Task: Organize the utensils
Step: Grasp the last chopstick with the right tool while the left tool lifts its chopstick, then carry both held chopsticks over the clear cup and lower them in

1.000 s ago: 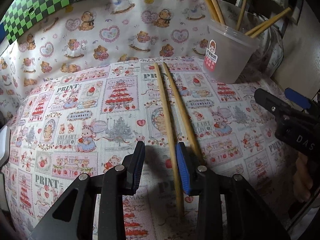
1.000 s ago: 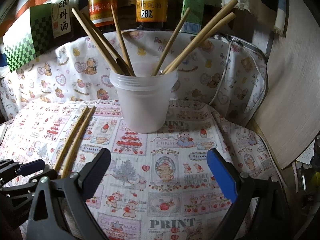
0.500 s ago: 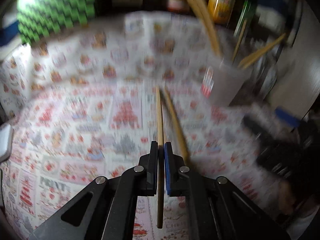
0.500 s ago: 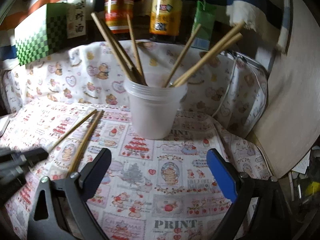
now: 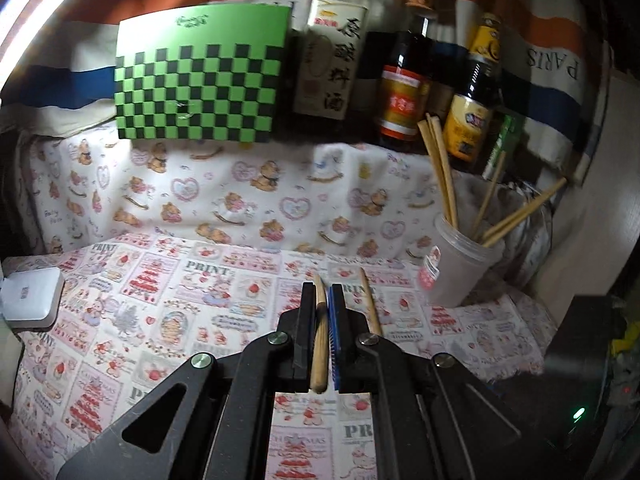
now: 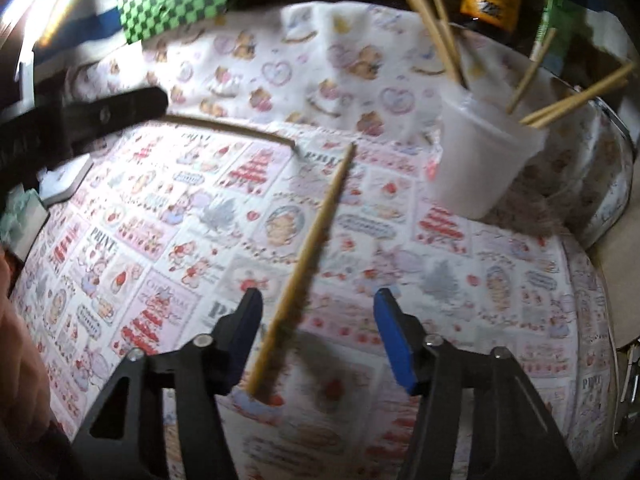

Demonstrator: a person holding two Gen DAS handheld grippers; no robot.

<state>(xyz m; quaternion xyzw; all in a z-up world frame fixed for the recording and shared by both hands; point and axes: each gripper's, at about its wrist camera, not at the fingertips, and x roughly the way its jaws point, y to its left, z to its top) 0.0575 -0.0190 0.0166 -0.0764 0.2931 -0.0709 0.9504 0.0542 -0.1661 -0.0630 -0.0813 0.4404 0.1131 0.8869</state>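
Observation:
My left gripper [image 5: 323, 300] is shut on a wooden chopstick [image 5: 319, 344] and holds it lifted above the patterned cloth; that chopstick also shows in the right wrist view [image 6: 232, 130], sticking out of the left gripper [image 6: 120, 104]. A second chopstick [image 5: 370, 304] lies on the cloth just to its right. In the right wrist view this second chopstick [image 6: 308, 264] lies between the fingers of my open right gripper [image 6: 316, 320]. A translucent plastic cup [image 5: 460, 268] holding several chopsticks stands at the right; it also shows in the right wrist view [image 6: 484, 160].
Sauce bottles [image 5: 404, 68] and a green checkered box [image 5: 200, 76] stand along the back. A white device [image 5: 30, 298] lies at the left edge of the cloth. A wooden wall panel [image 5: 592, 240] closes the right side.
My left gripper closed on one chopstick and lifted it off the cloth. My right gripper moved left and down over the other chopstick, still open.

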